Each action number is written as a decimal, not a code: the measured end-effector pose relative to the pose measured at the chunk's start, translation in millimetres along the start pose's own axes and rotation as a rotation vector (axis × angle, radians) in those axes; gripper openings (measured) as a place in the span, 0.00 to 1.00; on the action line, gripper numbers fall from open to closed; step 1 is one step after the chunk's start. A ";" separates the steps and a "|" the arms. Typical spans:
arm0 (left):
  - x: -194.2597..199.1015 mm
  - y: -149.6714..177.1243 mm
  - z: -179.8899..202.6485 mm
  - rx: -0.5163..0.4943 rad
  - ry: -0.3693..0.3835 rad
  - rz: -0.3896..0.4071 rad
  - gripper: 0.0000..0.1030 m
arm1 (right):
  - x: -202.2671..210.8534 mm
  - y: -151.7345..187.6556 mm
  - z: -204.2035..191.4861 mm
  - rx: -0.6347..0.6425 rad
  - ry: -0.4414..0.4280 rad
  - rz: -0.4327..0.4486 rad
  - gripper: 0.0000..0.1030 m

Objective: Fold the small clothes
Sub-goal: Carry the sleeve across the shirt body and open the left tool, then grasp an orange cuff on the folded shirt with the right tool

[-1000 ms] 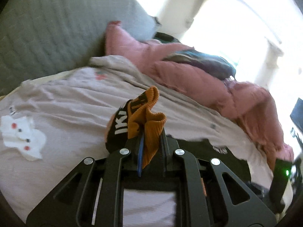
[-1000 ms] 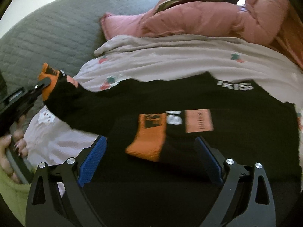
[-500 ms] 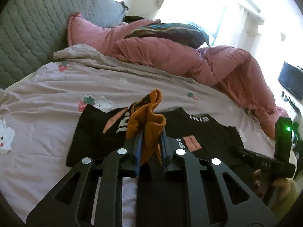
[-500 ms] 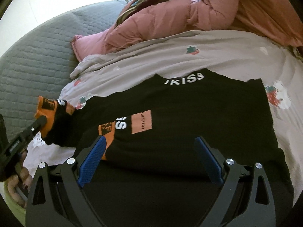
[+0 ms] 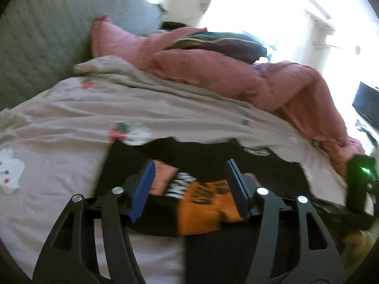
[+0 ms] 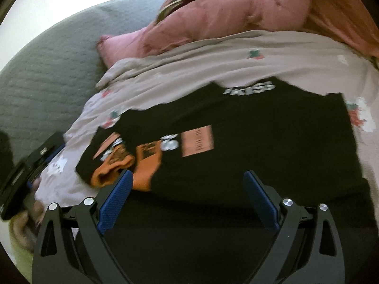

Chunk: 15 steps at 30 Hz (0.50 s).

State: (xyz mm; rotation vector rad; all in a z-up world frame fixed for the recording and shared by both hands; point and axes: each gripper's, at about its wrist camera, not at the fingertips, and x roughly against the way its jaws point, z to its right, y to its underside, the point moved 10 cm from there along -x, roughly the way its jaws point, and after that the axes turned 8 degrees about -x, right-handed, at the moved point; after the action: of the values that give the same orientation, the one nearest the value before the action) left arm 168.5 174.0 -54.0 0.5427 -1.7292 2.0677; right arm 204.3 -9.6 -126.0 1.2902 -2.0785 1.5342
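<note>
Left wrist view: the left hand-held gripper (image 5: 190,189) has its two blue pads wide apart and holds nothing. Between and under them lies one black sweater (image 5: 213,158) on the bed sheet (image 5: 71,118), with one orange cuff (image 5: 203,210) folded onto the black cloth at about 6 o'clock of the garment. White letters on the sleeve are blurred and I cannot read them. The lower part of the sweater is cut off behind the gripper body. At 12 o'clock one pink duvet (image 5: 236,71) is heaped, with one dark striped cloth (image 5: 218,42) on top; at 10 o'clock stands one grey quilted headboard (image 5: 47,28). At 3 o'clock the right hand-held gripper (image 5: 360,184) shows only as a dark part with a green light; its fingers are hidden here.

Right wrist view: the right hand-held gripper (image 6: 187,201) is also wide open and empty, above the near edge of the sweater. Here two orange cuffs (image 6: 125,168) lie close together at 8 o'clock of the garment, and one pink patch (image 6: 197,140) is near its middle. The left gripper at 9 o'clock is blurred and partly cut off.
</note>
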 end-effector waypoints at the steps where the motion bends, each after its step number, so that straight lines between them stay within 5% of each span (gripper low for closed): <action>1: -0.7 -0.3 -10.1 0.004 -0.036 -0.002 0.57 | -2.4 3.8 -10.4 0.020 -0.013 -0.011 0.91; 5: -0.3 0.1 -42.8 0.017 -0.153 -0.003 0.67 | -13.1 15.2 -50.9 0.084 -0.079 -0.061 0.91; 15: -0.9 9.3 -84.9 0.136 -0.227 -0.037 0.85 | -53.2 23.5 -110.9 0.126 -0.143 -0.169 0.91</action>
State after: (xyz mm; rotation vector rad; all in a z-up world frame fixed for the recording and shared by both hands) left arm 160.4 256.1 -76.2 0.8750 -1.6903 2.1792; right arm 185.2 114.1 -129.8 1.6208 -1.9213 1.5613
